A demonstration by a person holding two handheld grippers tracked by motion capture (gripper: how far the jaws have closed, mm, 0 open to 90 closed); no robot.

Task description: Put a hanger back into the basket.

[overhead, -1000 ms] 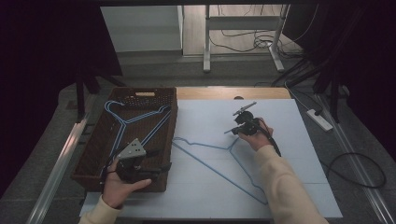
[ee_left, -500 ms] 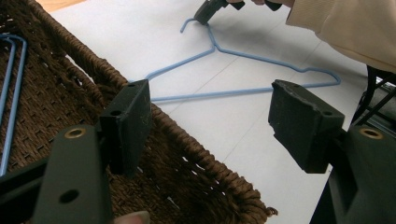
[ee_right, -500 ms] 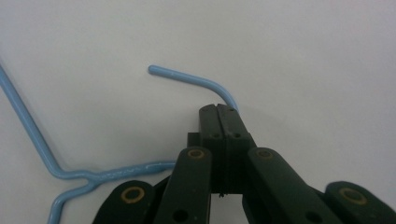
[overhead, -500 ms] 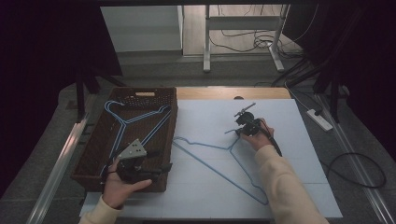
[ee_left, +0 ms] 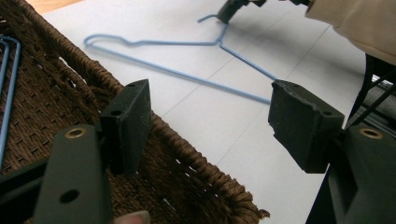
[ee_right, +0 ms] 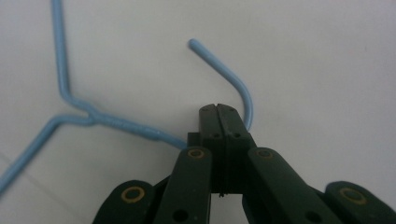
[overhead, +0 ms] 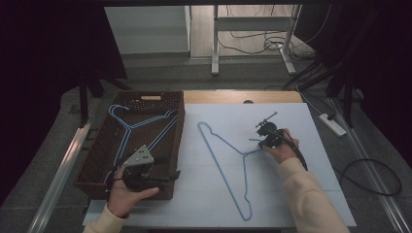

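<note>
A blue wire hanger [overhead: 243,154] lies flat on the white sheet [overhead: 301,121], its hook end toward the right. My right gripper [overhead: 257,141] is shut on the hook; in the right gripper view the closed jaws [ee_right: 219,109] pinch the hanger [ee_right: 116,122] just below the hook's bend. My left gripper [overhead: 172,175] is held over the near right corner of the brown wicker basket [overhead: 145,94]. Its jaws [ee_left: 210,121] stand wide open with nothing between them, and beyond them are the basket rim [ee_left: 187,154] and the hanger [ee_left: 187,75].
Inside the basket lie more blue hangers [overhead: 128,128], whose wires [ee_left: 7,93] also appear in the left gripper view. A wooden table edge [overhead: 243,97] runs behind the sheet. A power strip [overhead: 333,124] and cables lie on the floor at the right.
My right gripper has shifted right with the hook in its jaws, and the hanger has swung round on the sheet to lie more steeply. The left gripper has stayed at the basket corner.
</note>
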